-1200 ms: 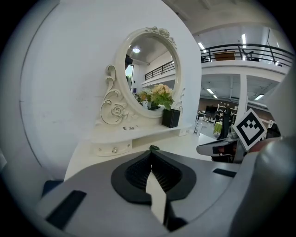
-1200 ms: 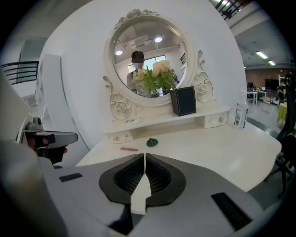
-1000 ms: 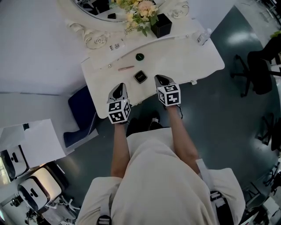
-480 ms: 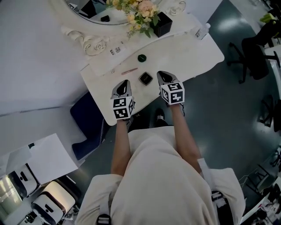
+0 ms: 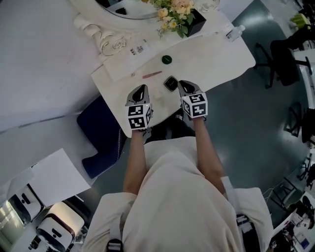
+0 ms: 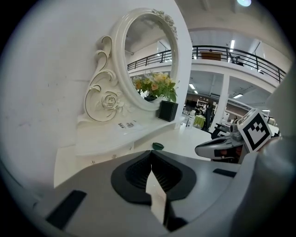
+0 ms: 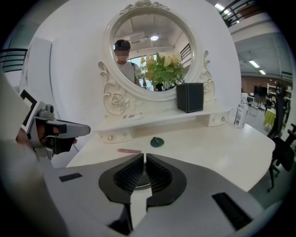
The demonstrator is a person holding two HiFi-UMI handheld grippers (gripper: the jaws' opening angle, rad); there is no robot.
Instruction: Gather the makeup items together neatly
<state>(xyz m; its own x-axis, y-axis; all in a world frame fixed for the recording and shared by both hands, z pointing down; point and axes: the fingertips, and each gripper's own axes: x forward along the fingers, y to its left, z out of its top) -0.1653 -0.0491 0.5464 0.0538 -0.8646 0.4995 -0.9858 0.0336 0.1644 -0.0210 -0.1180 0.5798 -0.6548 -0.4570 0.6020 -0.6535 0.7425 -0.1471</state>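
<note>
**At the dressing table:** I hold both grippers over the near edge of a white dressing table (image 5: 216, 56) in a large open hall.

- **Grippers:** My left gripper (image 5: 141, 89) has its jaws pressed together with nothing in them. My right gripper (image 5: 181, 84) is likewise closed and empty.
- **Makeup items:** The black square compact (image 5: 170, 82) lies on the tabletop between the two tips, just beside the right one. Farther in lies a pink stick (image 5: 152, 75). Beyond it, toward the raised back shelf, sits a small green disc (image 5: 167, 59). The three lie apart from one another in a loose cluster, left of the table's centre.
- **Back of the table:** An ornate oval mirror (image 7: 150, 51) stands against the white wall (image 5: 44, 59). Flowers (image 5: 177, 11) and a black box (image 5: 196, 23) sit on the shelf before it, with small printed cards (image 5: 139, 49) farther left. A clear bottle (image 5: 235, 33) stands at the far right corner.
- **Surface and edges:** The right half of the top is bare, from the compact out to the scalloped right edge. The front edge curves beneath my grippers, and the table's left end runs close to my left gripper.
- **Room to move:** A dark blue stool (image 5: 98, 133) sits below that left end, near the wall. To the right, the dark glossy floor (image 5: 246, 123) lies open as far as a black office chair (image 5: 283, 51).
</note>
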